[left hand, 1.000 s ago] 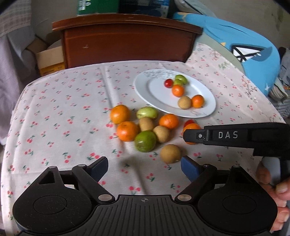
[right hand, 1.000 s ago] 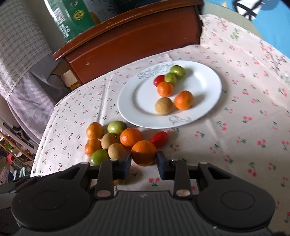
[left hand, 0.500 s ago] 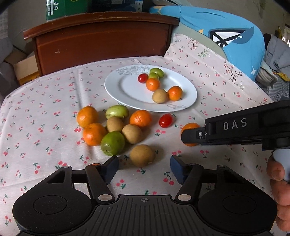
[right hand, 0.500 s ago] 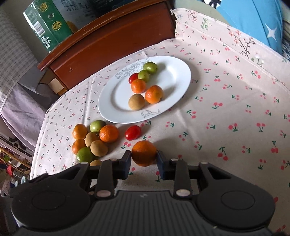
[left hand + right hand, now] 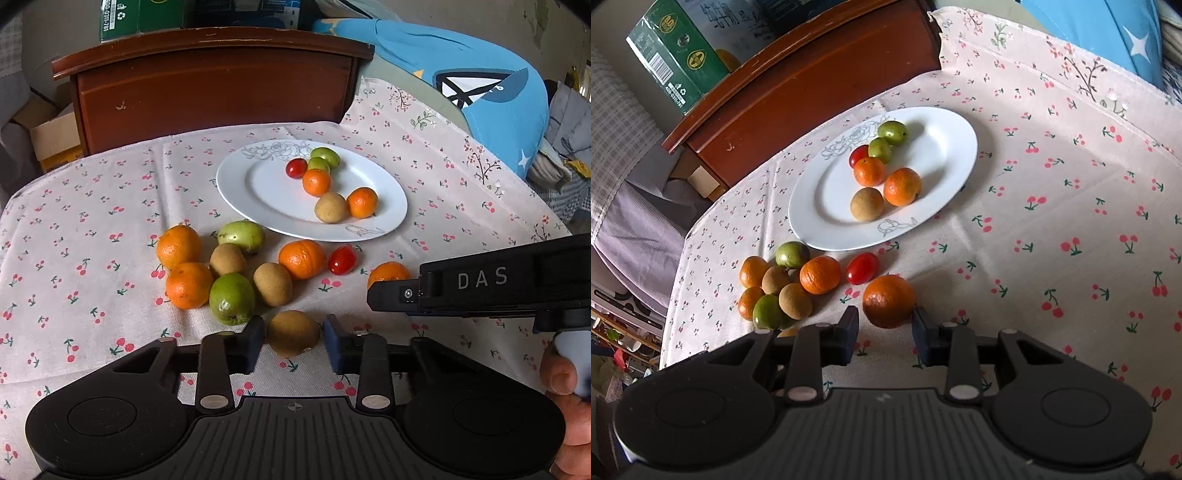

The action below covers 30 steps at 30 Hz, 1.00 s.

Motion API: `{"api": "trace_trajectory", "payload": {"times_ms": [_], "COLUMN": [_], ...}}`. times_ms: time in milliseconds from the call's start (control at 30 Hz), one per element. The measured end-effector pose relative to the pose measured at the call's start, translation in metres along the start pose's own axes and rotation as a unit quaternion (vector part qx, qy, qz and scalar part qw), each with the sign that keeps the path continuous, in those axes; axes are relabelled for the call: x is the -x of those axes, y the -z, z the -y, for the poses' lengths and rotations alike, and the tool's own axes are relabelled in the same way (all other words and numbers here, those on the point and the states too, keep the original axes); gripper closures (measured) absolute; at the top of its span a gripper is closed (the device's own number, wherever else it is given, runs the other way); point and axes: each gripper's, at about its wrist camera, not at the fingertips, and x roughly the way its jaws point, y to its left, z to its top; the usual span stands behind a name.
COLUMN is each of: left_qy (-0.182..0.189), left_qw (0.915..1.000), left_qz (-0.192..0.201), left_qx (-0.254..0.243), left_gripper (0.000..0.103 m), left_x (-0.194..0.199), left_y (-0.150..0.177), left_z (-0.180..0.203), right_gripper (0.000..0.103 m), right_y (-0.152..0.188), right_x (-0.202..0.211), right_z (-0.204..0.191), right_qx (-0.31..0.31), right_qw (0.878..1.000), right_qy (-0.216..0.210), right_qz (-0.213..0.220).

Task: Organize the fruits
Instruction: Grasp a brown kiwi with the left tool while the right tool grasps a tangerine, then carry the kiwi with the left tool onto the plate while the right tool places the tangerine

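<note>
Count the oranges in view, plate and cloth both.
6. Plate: far orange, near orange. Tablecloth: left orange, front-left orange, middle orange. Held orange sits in the right gripper. The pile could mask another.

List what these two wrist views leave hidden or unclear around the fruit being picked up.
- Left wrist view: the underside of the brown fruit between the closing left gripper; whether the pads press it yet is unclear.
- Left wrist view: most of the orange, covered by the right gripper's side.
- Right wrist view: whether that orange, in the right gripper, is clear of the tablecloth.
- Right wrist view: the brown fruit, almost wholly behind the gripper's left finger.
</note>
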Motion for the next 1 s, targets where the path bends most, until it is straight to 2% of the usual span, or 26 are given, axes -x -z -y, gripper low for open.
{"api": "trace_trajectory", "payload": {"times_ms": [100, 300, 600, 667, 833, 1000], "left_qy": [0.004, 0.01, 0.004, 0.0, -0.007, -0.016], "left_qw": [1.0, 0.9999, 0.9996, 0.9996, 0.999, 0.998], "left_qz": [0.0, -0.002, 0.023, 0.026, 0.019, 0.025], "left_qx": [0.002, 0.011, 0.016, 0.015, 0.039, 0.055], "left_gripper": [0.076, 0.076, 0.076, 0.076, 0.076, 0.076], "left_x": [0.001, 0.006, 0.033, 0.036, 0.037, 0.038], "left_y": [0.0, -0.002, -0.013, -0.014, -0.013, -0.015], "left_z": [0.0, -0.002, -0.007, -0.008, -0.019, -0.026], "right_gripper": [0.075, 0.076, 0.079, 0.086, 0.08, 0.067], "right_y": [0.001, 0.002, 0.0, 0.0, 0.001, 0.003], "right_x": [0.0, -0.001, 0.011, 0.014, 0.014, 0.011], "right_z": [0.0, 0.0, -0.006, -0.008, -0.007, -0.007], "right_qx": [0.005, 0.005, 0.012, 0.015, 0.022, 0.024], "right_qw": [1.0, 1.0, 1.0, 0.999, 0.999, 0.999], "right_qy": [0.002, 0.002, -0.019, -0.022, -0.024, -0.028], "right_qz": [0.003, 0.006, 0.019, 0.021, 0.025, 0.017]}}
